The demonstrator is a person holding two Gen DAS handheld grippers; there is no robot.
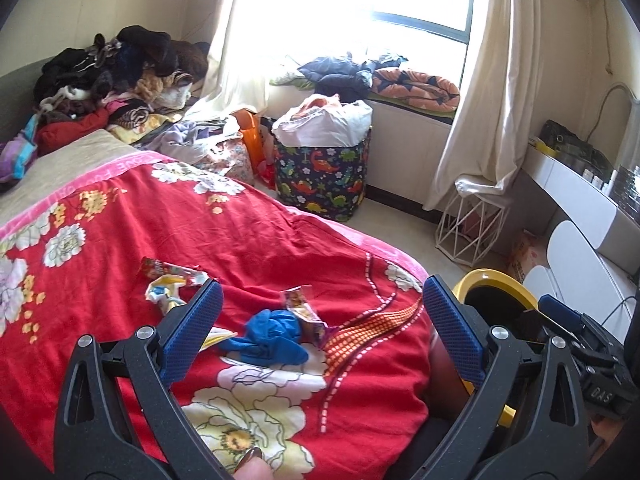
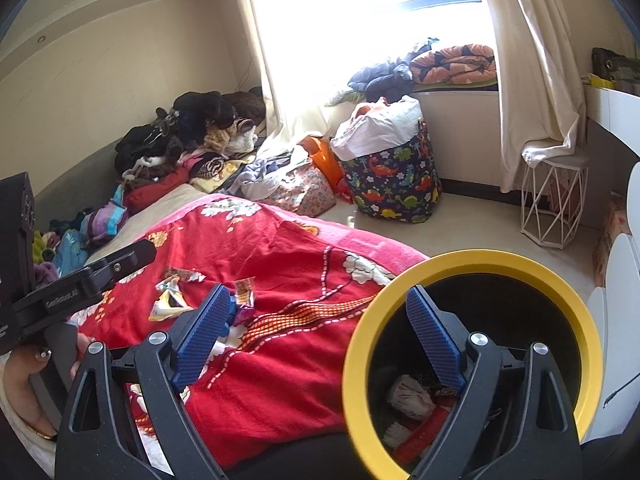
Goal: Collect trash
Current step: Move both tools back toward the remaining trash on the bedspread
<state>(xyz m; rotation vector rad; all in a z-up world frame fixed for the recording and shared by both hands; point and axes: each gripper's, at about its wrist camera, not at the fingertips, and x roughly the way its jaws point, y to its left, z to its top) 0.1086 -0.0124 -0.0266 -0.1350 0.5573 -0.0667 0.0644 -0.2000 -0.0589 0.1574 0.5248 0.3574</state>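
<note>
a blue glove (image 1: 266, 340) and torn wrappers (image 1: 172, 280) lie on the red blanket (image 1: 260, 240), the glove half hidden behind a finger in the right view. at three o'clock of them stands the yellow-rimmed bin (image 2: 472, 264), its base cut off. the left gripper (image 1: 320, 332) and right gripper (image 2: 316, 336) are spread wide, empty.

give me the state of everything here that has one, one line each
left gripper: open, nothing between the pads
right gripper: open, holding nothing
yellow-rimmed bin: upright, lid off, some trash already inside
blue glove: crumpled, lying on the bed
snack wrappers: torn open, loose on the red bedspread
dinosaur-print hamper: upright, stuffed past its rim
curtains: drawn apart, window bright
</note>
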